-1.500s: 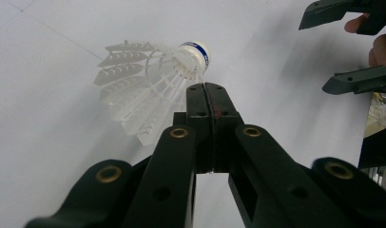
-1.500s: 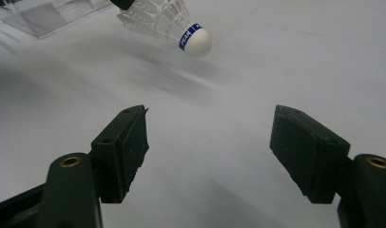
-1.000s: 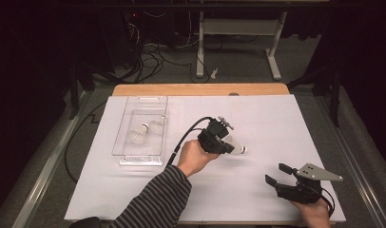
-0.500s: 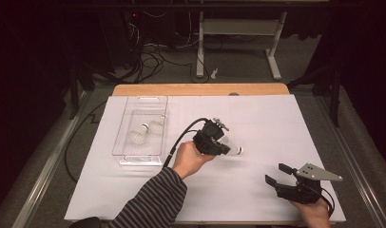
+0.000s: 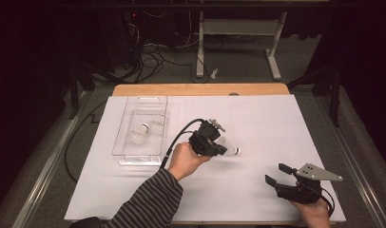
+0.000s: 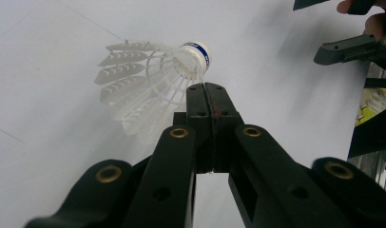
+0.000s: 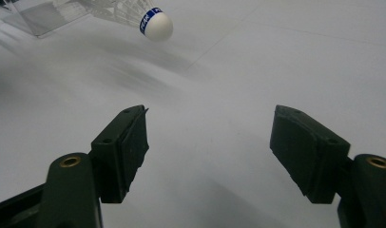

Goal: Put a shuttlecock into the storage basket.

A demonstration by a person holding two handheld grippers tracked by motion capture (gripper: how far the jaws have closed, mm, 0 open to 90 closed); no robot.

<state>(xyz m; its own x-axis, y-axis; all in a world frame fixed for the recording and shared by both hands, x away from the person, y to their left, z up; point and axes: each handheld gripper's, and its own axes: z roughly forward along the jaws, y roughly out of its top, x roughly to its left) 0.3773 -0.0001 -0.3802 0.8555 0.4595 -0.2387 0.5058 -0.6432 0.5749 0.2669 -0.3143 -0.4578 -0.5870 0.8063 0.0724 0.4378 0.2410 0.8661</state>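
The left hand-held gripper (image 5: 218,148) is near the middle of the white tabletop (image 5: 257,118), its jaws clenched on the feathers of a shuttlecock (image 6: 153,76) whose cork points right. The shuttlecock lies just off the jaw tips, low over the sheet. The right hand-held gripper (image 5: 275,175) rests at the near right with jaws spread wide, gripping nothing. A clear tray (image 5: 127,153) at the left holds two more shuttlecocks (image 5: 147,132).
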